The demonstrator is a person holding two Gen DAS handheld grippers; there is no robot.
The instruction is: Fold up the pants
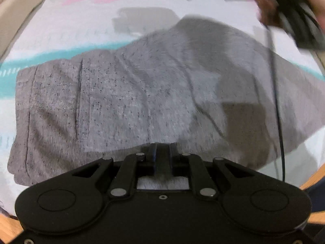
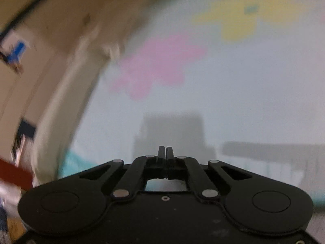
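Two grippers were in my hands at that moment, and they stood in quite different states. My left gripper (image 1: 161, 149) pointed steeply down over the grey pants (image 1: 126, 93), its fingers (image 1: 152, 152) drawn close together with a fold of the grey cloth pinched between them; the fabric ran right up to the fingertips and showed again through the window in the gripper's frame. Those pants lay spread across a pale sheet (image 1: 81, 26) printed with pink and teal patches, the waistband end to the left of the view and a leg trailing off to the right, rumpled and creased through the middle. At the upper right of that view I could see a blurred hand (image 1: 304, 4) carrying the other black device, with a thin black cable (image 1: 274, 85) hanging down across the cloth. My right gripper (image 2: 165, 150) had its fingers pressed together with nothing between them, and it hung above bare sheet (image 2: 243, 101) with pink and yellow shapes. Much of that view was smeared with blur.
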